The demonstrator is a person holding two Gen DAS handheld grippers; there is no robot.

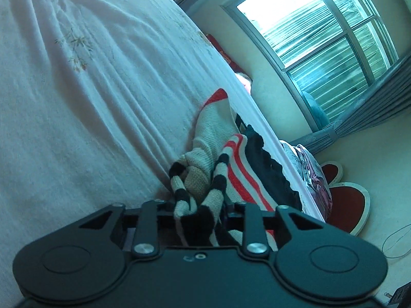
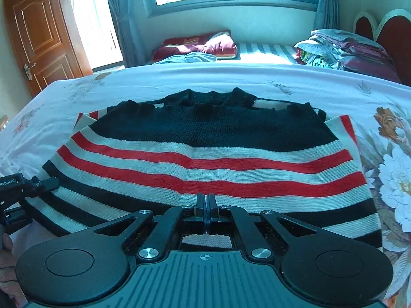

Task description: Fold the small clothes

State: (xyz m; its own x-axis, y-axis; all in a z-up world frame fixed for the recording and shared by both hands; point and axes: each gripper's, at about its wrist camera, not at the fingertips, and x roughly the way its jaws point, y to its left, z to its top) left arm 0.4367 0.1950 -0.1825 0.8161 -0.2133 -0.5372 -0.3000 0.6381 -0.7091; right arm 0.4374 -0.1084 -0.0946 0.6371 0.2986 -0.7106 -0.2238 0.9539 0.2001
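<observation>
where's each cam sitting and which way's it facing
Left wrist: on the left gripper, tilted, looking along the bed toward the window; its jaws hold bunched striped sweater.
Right wrist: on the right gripper, jaws shut, looking down across the sweater; left gripper shows.
Shared: sweater, bed, window.

Ribbed knit sweater (image 2: 205,159); matt cotton sheet (image 2: 308,87).

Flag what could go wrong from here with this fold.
The left gripper grips only a bunched edge of the black, white and red striped knit sweater; it may slip out or fold unevenly. The right gripper is shut with no visible cloth, so its side may get left behind.
</observation>
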